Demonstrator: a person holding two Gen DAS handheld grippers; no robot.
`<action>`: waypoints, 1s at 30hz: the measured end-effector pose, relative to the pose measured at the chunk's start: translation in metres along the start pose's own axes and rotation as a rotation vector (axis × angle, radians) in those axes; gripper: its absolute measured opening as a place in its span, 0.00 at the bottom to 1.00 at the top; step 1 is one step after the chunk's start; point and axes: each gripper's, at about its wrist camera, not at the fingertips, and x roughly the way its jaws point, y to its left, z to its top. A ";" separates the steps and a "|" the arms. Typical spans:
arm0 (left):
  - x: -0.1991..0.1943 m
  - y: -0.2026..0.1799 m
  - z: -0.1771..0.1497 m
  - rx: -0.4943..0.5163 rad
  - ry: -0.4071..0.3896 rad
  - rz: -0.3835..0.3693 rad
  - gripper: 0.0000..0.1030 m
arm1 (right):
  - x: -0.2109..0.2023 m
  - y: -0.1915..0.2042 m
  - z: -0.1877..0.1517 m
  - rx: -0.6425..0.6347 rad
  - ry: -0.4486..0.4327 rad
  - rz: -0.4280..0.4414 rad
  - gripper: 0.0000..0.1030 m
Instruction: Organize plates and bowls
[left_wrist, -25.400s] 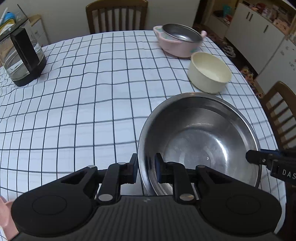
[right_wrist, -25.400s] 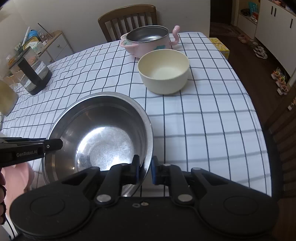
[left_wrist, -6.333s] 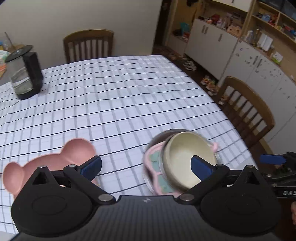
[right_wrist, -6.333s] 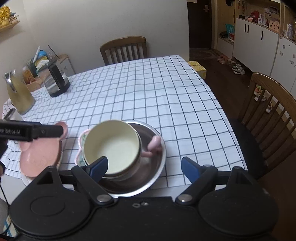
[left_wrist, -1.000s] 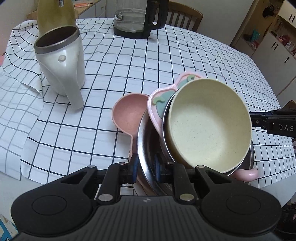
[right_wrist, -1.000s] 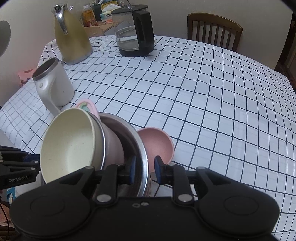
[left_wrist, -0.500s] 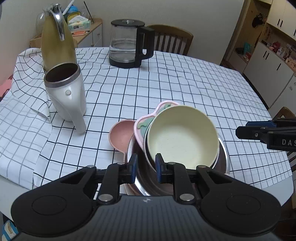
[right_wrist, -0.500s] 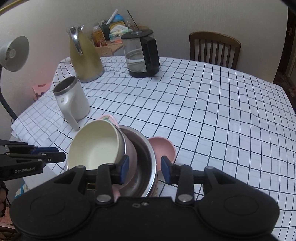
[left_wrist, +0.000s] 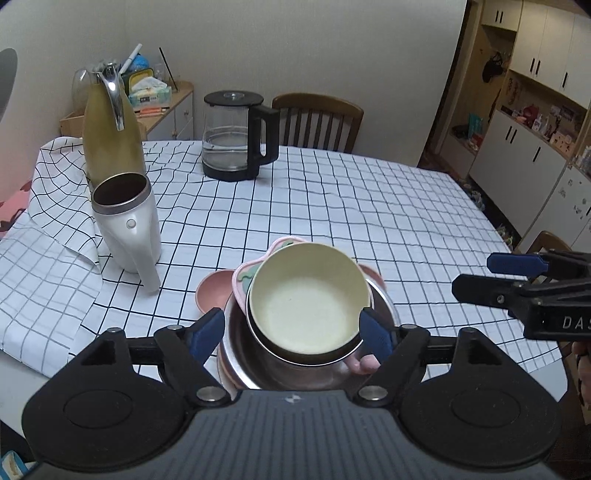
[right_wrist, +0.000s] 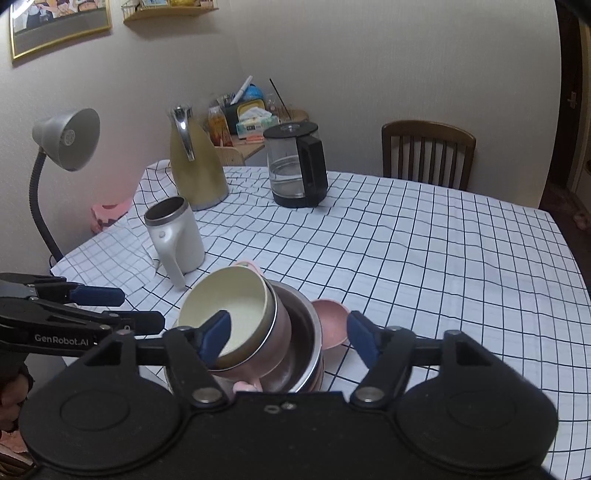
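Observation:
A cream bowl sits in a pink bowl, nested in a steel bowl that rests on a pink eared plate near the table's front edge. My left gripper hangs above and in front of this stack. Its jaws are opening, and the pads touch nothing. In the right wrist view the same cream bowl, steel bowl and pink plate lie beneath my right gripper. Its jaws are opening too, clear of the rim. Each gripper shows in the other's view, the right gripper and the left gripper.
On the checked tablecloth a white steel-rimmed mug stands left of the stack. A yellow thermos jug and a glass kettle stand farther back. A wooden chair is behind the table, a desk lamp at the left.
Both grippers were shut on the steel bowl's rim. They have let go, spread their jaws wide, and risen back from the stack, which now stands level on the pink plate.

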 end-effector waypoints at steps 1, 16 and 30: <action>-0.002 0.000 -0.001 -0.012 -0.003 -0.003 0.78 | -0.003 -0.001 -0.001 0.000 -0.007 0.001 0.76; -0.035 -0.023 -0.018 -0.099 -0.082 0.078 1.00 | -0.037 -0.008 -0.015 -0.007 -0.110 0.054 1.00; -0.060 -0.048 -0.038 -0.110 -0.120 0.121 1.00 | -0.057 -0.007 -0.033 0.011 -0.115 0.062 1.00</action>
